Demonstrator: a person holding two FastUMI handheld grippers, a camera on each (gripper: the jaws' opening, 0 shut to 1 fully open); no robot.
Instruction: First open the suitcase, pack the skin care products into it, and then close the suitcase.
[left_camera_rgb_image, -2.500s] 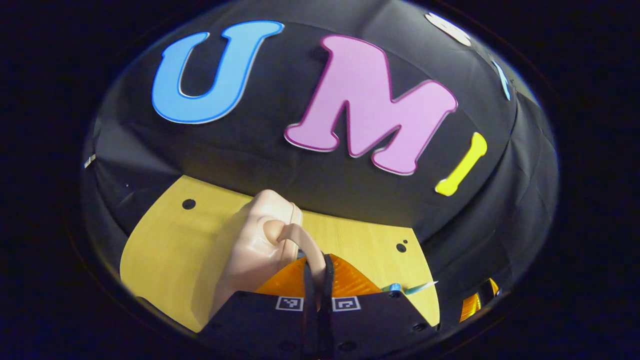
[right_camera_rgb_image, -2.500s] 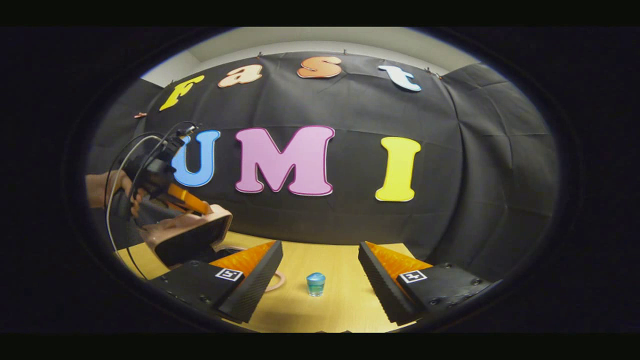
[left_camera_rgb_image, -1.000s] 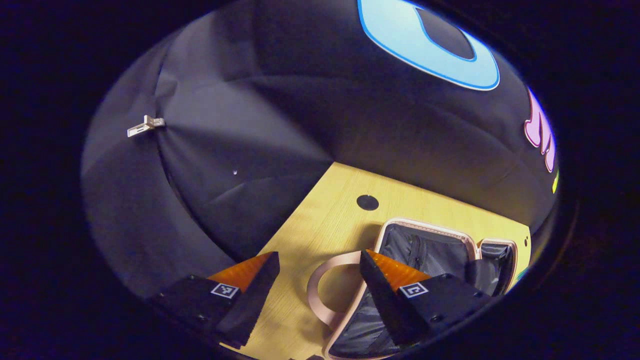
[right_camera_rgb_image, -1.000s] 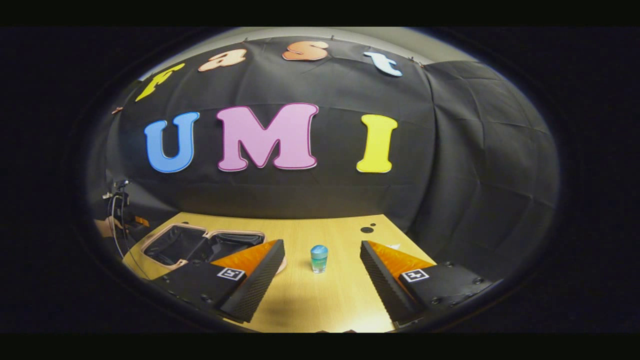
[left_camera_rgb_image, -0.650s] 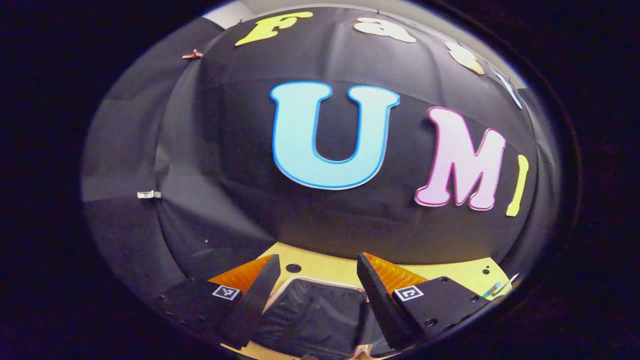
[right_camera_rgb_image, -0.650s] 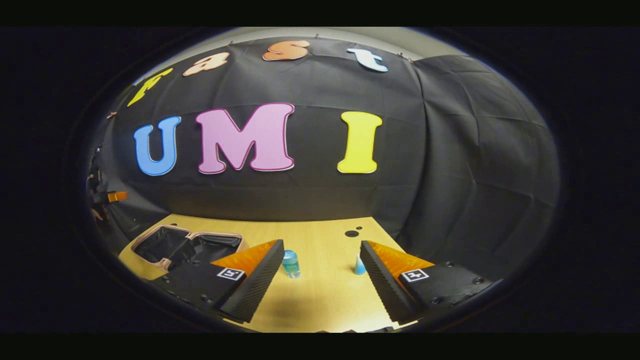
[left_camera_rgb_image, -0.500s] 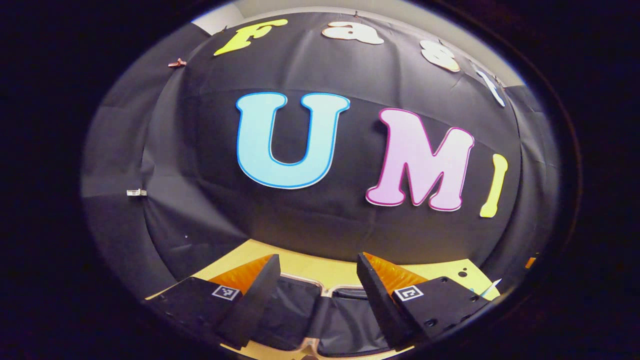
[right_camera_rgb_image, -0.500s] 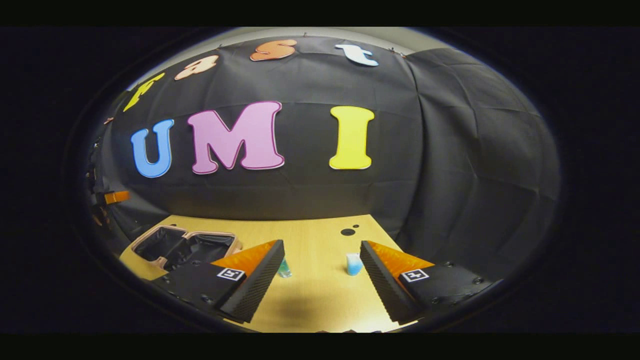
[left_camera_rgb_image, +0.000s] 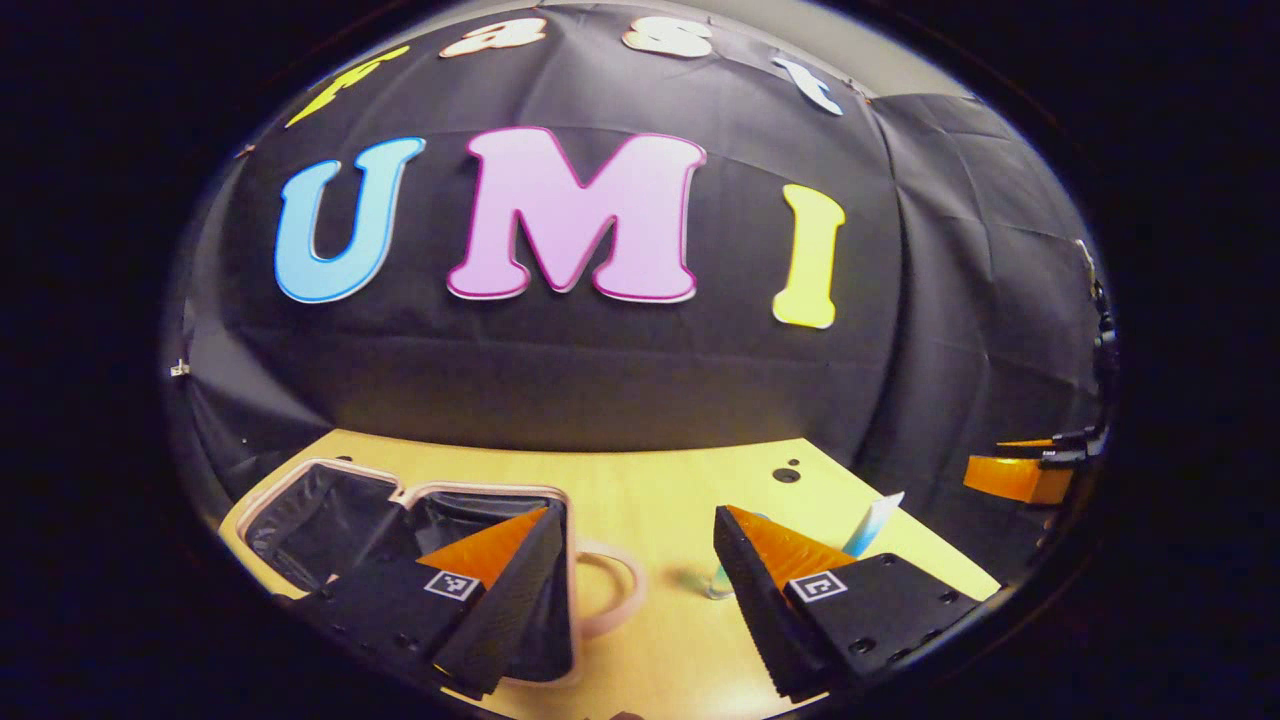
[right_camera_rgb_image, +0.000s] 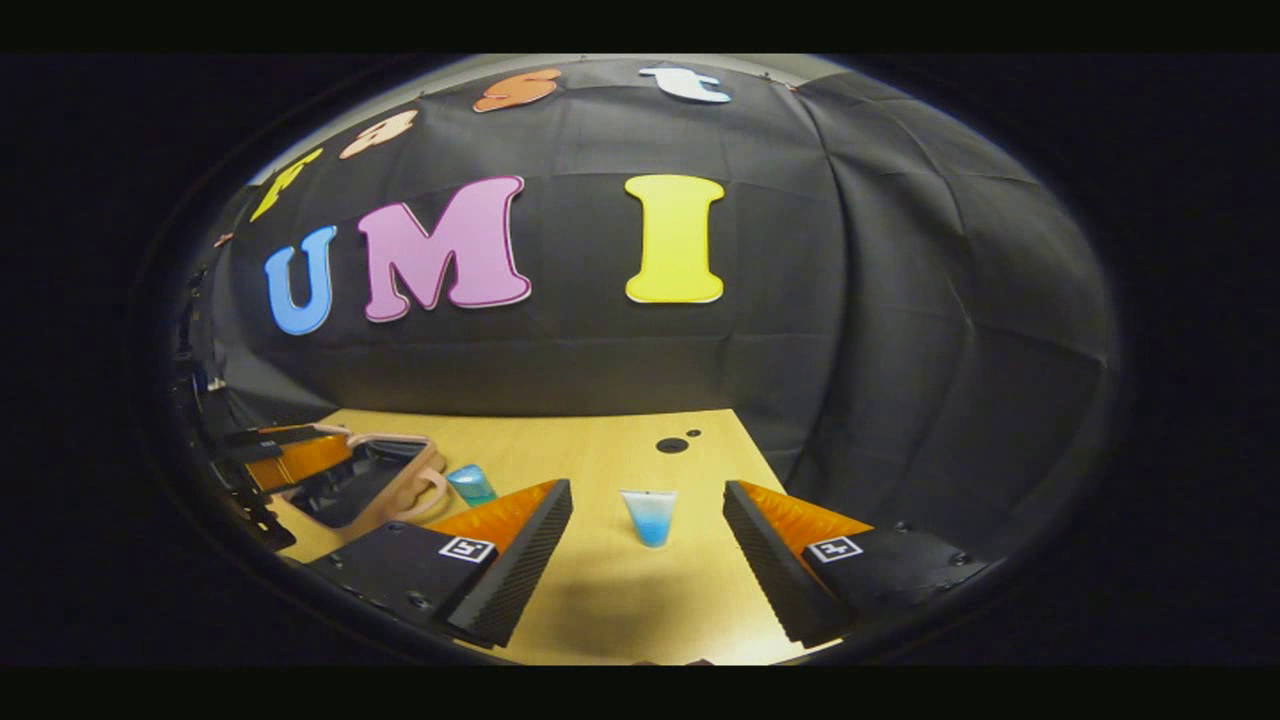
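Standing upright near the desk's right edge, the tube (right_camera_rgb_image: 649, 517) lies straight ahead of the right gripper (right_camera_rgb_image: 648, 565), whose jaws are spread and empty. The left gripper (left_camera_rgb_image: 640, 590) is likewise spread and empty beside the open suitcase (left_camera_rgb_image: 300, 500), farther away.

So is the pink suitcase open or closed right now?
Open. In the left gripper view the suitcase lies flat on the table, both halves spread, dark lining showing. Nothing shows in the parts visible.
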